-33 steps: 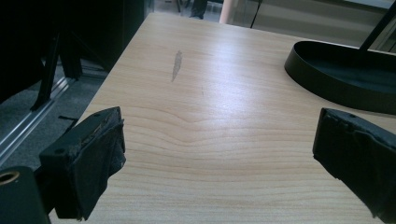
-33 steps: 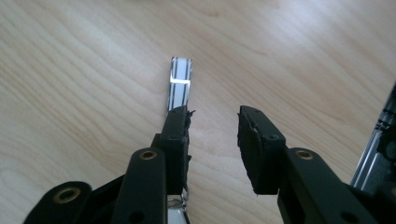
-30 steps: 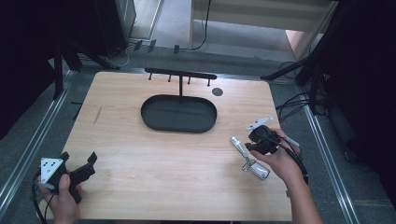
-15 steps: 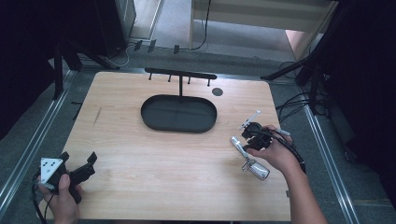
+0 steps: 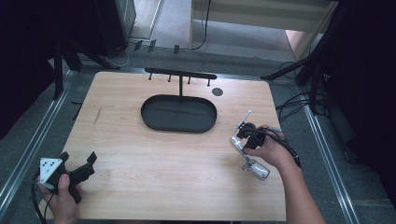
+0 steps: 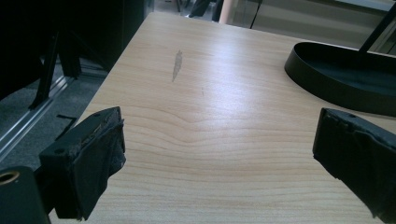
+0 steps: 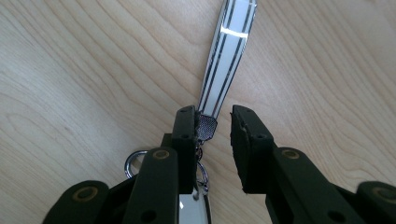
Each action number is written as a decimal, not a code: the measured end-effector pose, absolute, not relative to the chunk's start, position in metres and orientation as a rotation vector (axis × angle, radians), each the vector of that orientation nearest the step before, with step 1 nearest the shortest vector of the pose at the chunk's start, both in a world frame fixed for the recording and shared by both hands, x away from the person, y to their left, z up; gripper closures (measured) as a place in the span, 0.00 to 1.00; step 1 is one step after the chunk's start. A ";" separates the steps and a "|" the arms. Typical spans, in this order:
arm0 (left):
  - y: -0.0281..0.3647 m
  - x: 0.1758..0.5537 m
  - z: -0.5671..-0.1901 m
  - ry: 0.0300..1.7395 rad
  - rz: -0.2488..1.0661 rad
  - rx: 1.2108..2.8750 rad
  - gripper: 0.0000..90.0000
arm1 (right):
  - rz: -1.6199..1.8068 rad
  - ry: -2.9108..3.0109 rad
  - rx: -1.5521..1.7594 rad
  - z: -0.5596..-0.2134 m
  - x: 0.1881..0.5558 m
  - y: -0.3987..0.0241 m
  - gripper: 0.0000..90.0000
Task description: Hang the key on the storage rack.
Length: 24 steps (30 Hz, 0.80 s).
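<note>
Straddling metal strap (image 7: 227, 51) end with right gripper (image 7: 214, 122), jaws part-open, nothing clamped; strap runs straight ahead, lengthwise. Left gripper (image 5: 77, 164) wide open, empty, well apart.

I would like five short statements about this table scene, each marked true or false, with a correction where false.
1. The black oval tray holds nothing. True.
2. The left gripper has its jaws shut. False: the left gripper view shows them wide apart with bare table between.
3. The right gripper is over the shiny metal strip. True: its jaws stand either side of the strip's near end, with a gap.
4. The metal strip lies inside the tray. False: it lies on the wood, to the tray's right.
5. The left gripper touches the tray. False: it is at the near left corner, well apart.
</note>
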<state>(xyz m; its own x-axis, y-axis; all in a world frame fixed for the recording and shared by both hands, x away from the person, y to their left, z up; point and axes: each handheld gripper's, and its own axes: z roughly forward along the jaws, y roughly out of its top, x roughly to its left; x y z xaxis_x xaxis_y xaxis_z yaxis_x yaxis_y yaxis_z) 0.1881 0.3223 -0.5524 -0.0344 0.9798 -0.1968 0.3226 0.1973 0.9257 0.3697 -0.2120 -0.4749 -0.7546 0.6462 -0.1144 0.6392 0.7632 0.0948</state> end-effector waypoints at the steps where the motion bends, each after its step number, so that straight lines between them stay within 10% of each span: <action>1: 0.322 0.188 -0.552 1.536 0.883 1.286 0.03 | 0.070 2.820 1.034 -0.476 0.370 -0.212 0.81; 24: 0.322 0.188 -0.552 1.536 0.882 1.287 0.03 | 0.060 2.847 1.148 -0.504 0.380 -0.214 0.79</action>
<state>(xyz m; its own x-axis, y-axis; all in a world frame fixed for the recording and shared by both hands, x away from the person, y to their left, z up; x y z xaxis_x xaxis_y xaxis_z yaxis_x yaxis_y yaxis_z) 0.1881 0.3223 -0.5524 -0.0339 0.9798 -0.1971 0.3231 0.1974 0.9256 0.3801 -0.2135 -0.5035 -0.7183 0.6938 -0.0520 0.6910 0.7201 0.0627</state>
